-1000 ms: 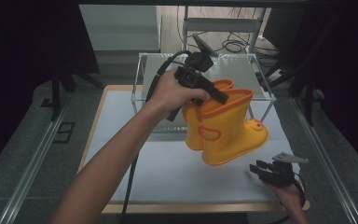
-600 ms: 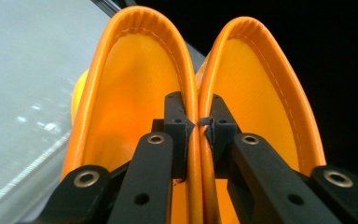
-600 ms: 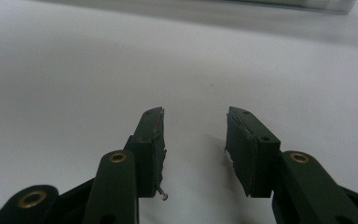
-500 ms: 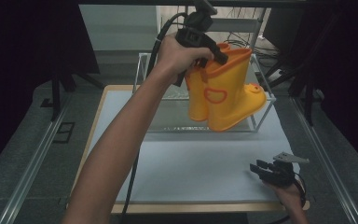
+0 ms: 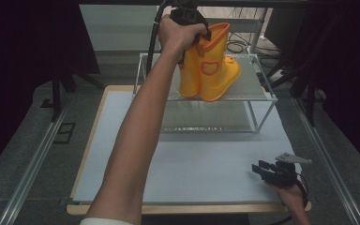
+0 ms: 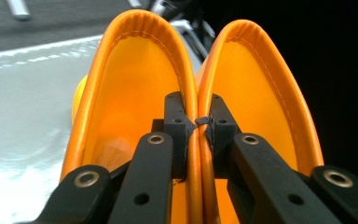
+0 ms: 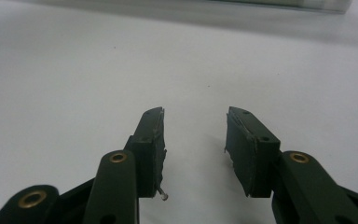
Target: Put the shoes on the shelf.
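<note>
A pair of yellow-orange rubber boots (image 5: 211, 70) hangs upright over the top shelf of a glass and metal rack (image 5: 258, 91), soles just at the shelf. My left gripper (image 5: 194, 28) is shut on the boots, pinching the two inner cuff walls together at the top. In the left gripper view the boots (image 6: 135, 79) stand side by side with my left gripper (image 6: 196, 121) clamped on their touching rims. My right gripper (image 5: 262, 169) rests low on the white table near the front right corner, open. In the right gripper view my right gripper (image 7: 195, 135) holds nothing between its pads.
The white table top (image 5: 201, 164) has a wooden rim and lies in front of the rack. The rack has a lower shelf (image 5: 206, 123) under the glass top. Metal rails run along both sides of the table; dark stands and cables sit behind.
My left hand has carried the boots up and away from the table's middle to over the rack's top shelf. The right gripper has stayed in place.
</note>
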Action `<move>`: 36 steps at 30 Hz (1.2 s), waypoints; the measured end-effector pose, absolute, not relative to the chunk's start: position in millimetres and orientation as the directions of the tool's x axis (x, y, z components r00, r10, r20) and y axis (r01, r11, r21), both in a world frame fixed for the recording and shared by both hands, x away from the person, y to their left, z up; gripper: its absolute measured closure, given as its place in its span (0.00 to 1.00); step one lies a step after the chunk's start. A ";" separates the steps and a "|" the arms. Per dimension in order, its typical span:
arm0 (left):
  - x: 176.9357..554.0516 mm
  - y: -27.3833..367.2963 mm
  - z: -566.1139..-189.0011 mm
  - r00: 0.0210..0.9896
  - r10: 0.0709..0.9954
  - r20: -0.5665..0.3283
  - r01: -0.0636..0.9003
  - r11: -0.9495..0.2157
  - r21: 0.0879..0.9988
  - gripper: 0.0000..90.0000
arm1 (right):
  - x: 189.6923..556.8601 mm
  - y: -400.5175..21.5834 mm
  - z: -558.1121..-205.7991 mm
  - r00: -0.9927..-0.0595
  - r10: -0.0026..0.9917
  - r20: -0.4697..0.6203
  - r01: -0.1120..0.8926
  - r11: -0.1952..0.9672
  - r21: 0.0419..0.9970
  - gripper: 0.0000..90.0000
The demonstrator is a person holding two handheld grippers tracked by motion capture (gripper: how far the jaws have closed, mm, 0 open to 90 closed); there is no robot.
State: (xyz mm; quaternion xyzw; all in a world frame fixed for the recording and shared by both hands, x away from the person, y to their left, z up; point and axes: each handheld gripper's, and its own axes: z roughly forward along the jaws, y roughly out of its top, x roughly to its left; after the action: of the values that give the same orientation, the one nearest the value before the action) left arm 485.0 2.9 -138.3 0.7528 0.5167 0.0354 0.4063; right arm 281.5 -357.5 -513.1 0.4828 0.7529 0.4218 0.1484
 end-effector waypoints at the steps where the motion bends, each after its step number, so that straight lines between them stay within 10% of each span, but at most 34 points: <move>1: 488.8 4.8 -139.6 0.449 0.817 -0.362 0.752 -0.127 0.647 0.91 | 281.7 -357.6 -513.2 -0.488 0.853 0.185 0.601 0.176 0.779 0.63; 29: 520.7 29.0 -175.5 0.303 0.887 -0.349 0.780 -0.021 0.625 0.90 | 282.2 -354.8 -514.2 -0.483 0.857 0.183 0.610 0.179 0.772 0.63; 36: 514.7 31.2 -162.7 0.350 0.855 -0.383 0.742 -0.003 0.671 0.67 | 282.1 -353.8 -514.5 -0.484 0.856 0.184 0.612 0.181 0.769 0.63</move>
State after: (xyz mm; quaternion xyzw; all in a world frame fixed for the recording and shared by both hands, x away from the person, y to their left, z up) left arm 514.7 31.2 -162.7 0.7050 0.5662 0.0671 0.4217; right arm 282.1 -353.8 -514.5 0.4865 0.7545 0.4156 0.1463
